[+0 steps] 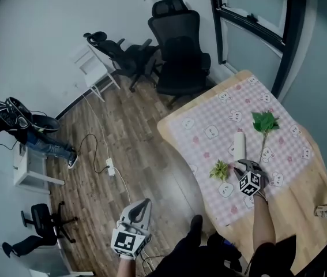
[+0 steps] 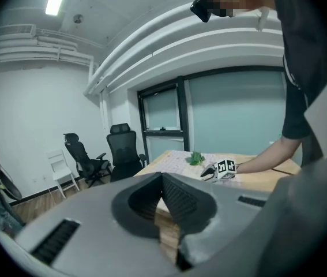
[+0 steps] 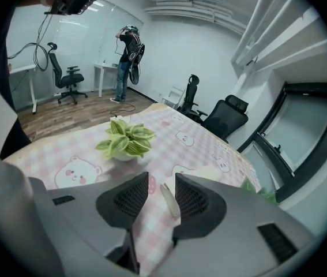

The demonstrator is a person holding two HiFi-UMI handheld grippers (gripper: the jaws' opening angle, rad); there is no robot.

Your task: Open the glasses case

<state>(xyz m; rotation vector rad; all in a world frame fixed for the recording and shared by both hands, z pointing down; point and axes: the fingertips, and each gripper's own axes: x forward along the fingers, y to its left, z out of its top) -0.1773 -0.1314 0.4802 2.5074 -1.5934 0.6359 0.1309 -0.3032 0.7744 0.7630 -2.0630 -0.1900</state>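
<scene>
The wooden table (image 1: 301, 212) carries a pink checked cloth (image 1: 226, 117) printed with bears. The white glasses case (image 1: 239, 144) lies on the cloth near its middle, a little toward the table's near edge. Its long axis runs away from the person, the far end pointing roughly at the table's far corner and the near end toward the right gripper (image 1: 242, 165).

In the right gripper view that gripper (image 3: 162, 180) has its jaws a narrow gap apart and pressing on nothing. The case (image 3: 200, 172) shows just past the right-hand jaw, and a pale strip, perhaps the case's edge, sits in the gap.

The left gripper (image 1: 143, 203) hangs off the table over the wood floor (image 1: 123, 137). Its jaw tips meet, with nothing between them (image 2: 162, 178).

A small potted plant (image 1: 220, 169) stands just beside the right gripper, on the side nearer the floor.
</scene>
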